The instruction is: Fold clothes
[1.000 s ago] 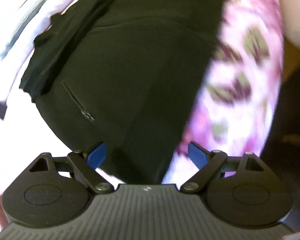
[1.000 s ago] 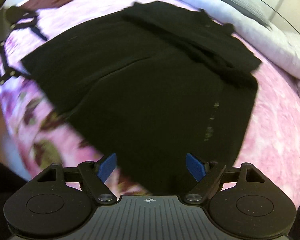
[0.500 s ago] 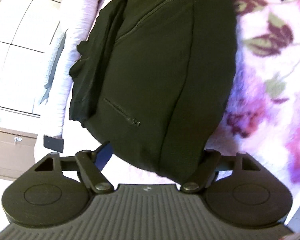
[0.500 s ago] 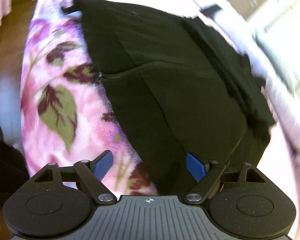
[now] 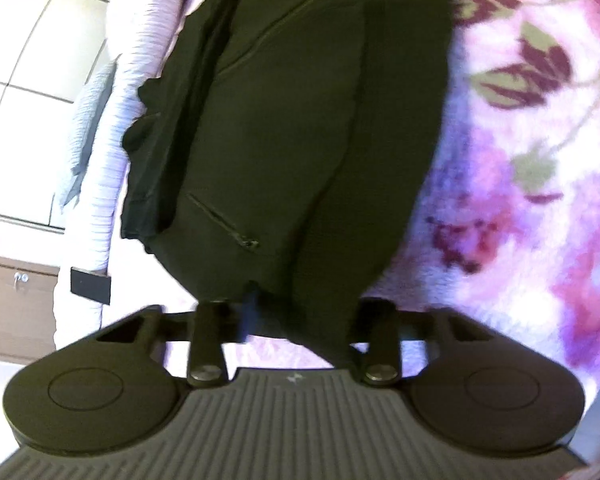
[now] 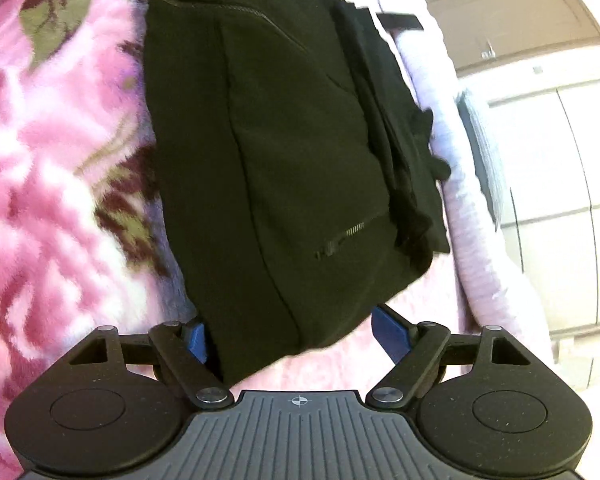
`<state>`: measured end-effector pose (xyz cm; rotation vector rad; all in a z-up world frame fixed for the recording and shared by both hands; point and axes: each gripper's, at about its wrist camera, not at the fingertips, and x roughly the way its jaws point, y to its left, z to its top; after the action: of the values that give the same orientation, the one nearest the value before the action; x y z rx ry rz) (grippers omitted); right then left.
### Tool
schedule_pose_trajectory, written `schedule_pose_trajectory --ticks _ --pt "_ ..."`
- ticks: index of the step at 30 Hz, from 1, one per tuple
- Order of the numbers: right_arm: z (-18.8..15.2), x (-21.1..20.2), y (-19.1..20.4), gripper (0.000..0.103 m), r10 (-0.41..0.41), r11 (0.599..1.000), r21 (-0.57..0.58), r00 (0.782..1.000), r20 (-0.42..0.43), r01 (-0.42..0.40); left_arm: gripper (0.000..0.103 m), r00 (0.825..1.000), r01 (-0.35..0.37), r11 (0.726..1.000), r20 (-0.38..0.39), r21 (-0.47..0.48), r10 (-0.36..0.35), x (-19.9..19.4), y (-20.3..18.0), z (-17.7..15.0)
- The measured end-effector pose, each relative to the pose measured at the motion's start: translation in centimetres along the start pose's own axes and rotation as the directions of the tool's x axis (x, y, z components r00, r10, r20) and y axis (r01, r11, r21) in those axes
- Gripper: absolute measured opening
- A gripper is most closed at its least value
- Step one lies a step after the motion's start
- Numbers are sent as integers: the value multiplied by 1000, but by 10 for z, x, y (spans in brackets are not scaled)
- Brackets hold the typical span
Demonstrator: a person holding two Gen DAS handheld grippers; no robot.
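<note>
A black garment with zip pockets (image 5: 300, 140) lies flat on a pink floral blanket (image 5: 520, 160). It also shows in the right wrist view (image 6: 284, 152). My left gripper (image 5: 300, 312) is at the garment's near edge, its fingers narrowed onto the cloth, which covers the tips. My right gripper (image 6: 296, 332) is open at another near corner. Its left blue pad (image 6: 196, 338) is at the cloth's edge and its right blue pad (image 6: 388, 330) is just clear of it. A folded strip of the garment lies along its far side.
A pale ribbed quilt (image 5: 112, 128) runs along the bed's far side, also in the right wrist view (image 6: 472, 240). White wardrobe doors (image 6: 572, 184) and a brown cabinet (image 5: 12, 300) stand beyond. A small black strap end (image 5: 91, 286) lies by the quilt.
Both grippers have swung down to the garment's near edge. The left gripper's fingers have closed in on the cloth. The right gripper has stayed open.
</note>
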<state>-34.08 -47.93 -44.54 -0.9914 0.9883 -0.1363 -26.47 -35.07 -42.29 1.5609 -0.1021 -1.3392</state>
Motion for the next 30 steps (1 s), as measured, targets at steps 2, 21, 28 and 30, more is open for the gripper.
schedule_pose_trajectory --ticks 2,21,28,30 --pt "6 -2 3 40 14 1000 -24 1000 20 -13 20 1000 14 1000 -6 -6 -14 -1 1 1" --pt "22 -117 -46 3 270 959 90 963 -3 -269 5 983 181 977 -2 -109 -182 -129 47 -14" --pt "24 -212 -30 3 483 860 202 875 -28 -468 5 919 384 903 -12 -191 -393 -202 20 -23" --pt "25 -220 -32 3 500 848 228 865 -46 -479 5 913 397 887 -2 -238 -409 -190 49 -23"
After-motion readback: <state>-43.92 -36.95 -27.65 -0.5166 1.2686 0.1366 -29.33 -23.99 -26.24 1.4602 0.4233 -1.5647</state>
